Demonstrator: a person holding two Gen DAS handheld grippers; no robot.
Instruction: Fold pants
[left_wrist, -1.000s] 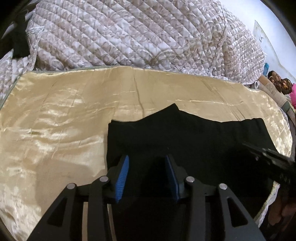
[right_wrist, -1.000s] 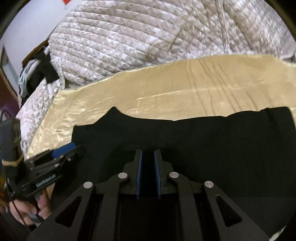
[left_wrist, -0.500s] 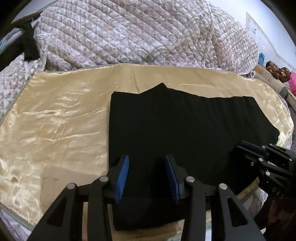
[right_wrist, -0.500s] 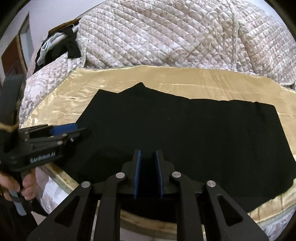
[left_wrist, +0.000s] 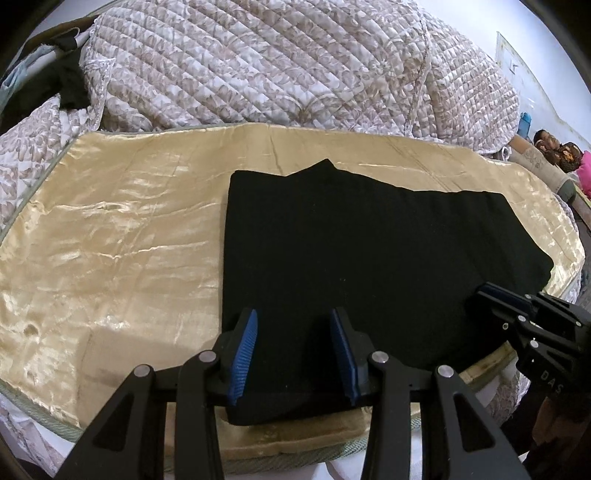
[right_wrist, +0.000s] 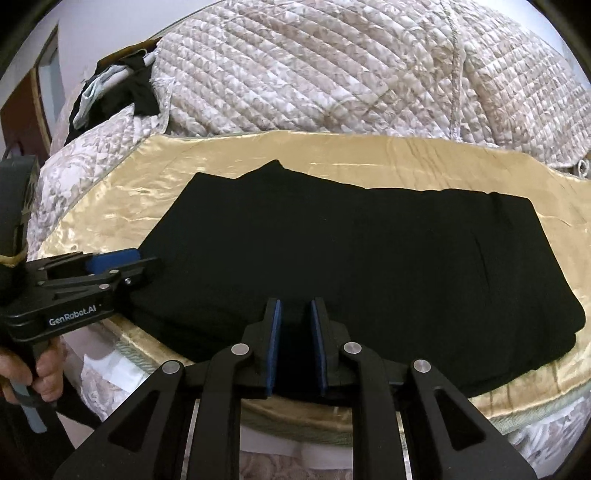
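You are pulling both grippers back and up from the pants (left_wrist: 369, 266), which a second ago filled the near view and are now lying flat in full on the gold sheet (left_wrist: 110, 240) of the bed, so a fold looks just laid down. Your left gripper (left_wrist: 293, 354) is standing wide and empty; your right gripper (right_wrist: 295, 343) is narrow, holding nothing. The pants are running long left to right, their peaked corner pointing far.
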